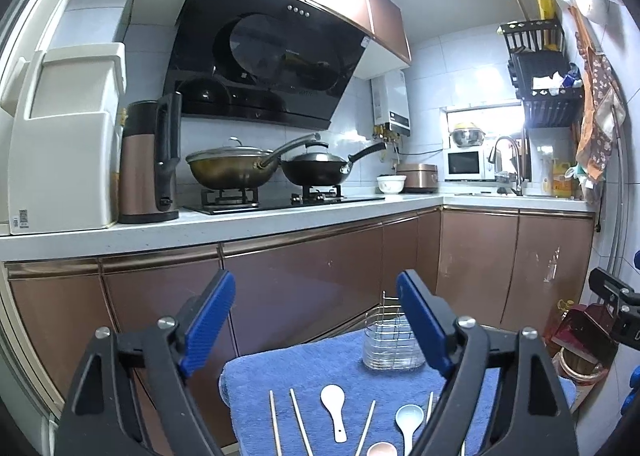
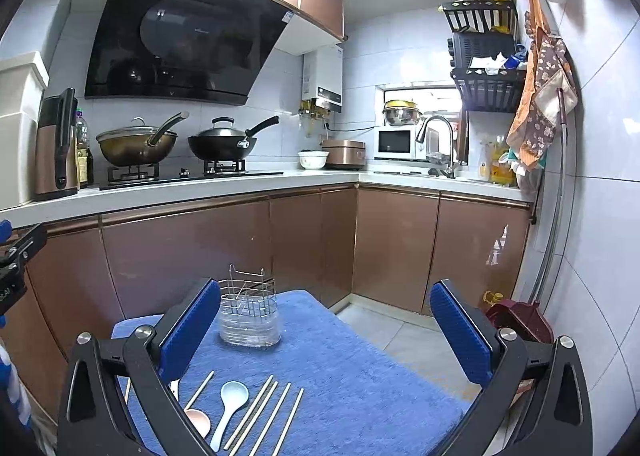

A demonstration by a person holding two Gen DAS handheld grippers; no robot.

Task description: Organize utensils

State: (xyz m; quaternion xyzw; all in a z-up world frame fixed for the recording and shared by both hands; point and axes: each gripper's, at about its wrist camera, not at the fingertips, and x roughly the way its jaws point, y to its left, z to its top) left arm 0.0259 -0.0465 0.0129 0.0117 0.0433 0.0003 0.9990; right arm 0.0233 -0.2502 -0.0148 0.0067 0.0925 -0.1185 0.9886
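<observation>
Grippers level above towel (image 2: 360, 356): left gripper (image 1: 316, 320) spread wide, right gripper (image 2: 326, 330) apart, both empty.

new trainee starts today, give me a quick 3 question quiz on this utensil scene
1. True or false: the wire utensil holder already has chopsticks in it.
2. Multiple choice: what do the spoons and chopsticks lie on? A) the white countertop B) a blue towel C) the floor tiles
3. Short answer: is either gripper holding anything?

Key:
1. False. The holder looks empty; the chopsticks still lie flat.
2. B. The pale blue spoon, white spoon and pink spoon all rest on the blue towel.
3. No. The left gripper and right gripper both have their fingers spread, with nothing between them.
</observation>
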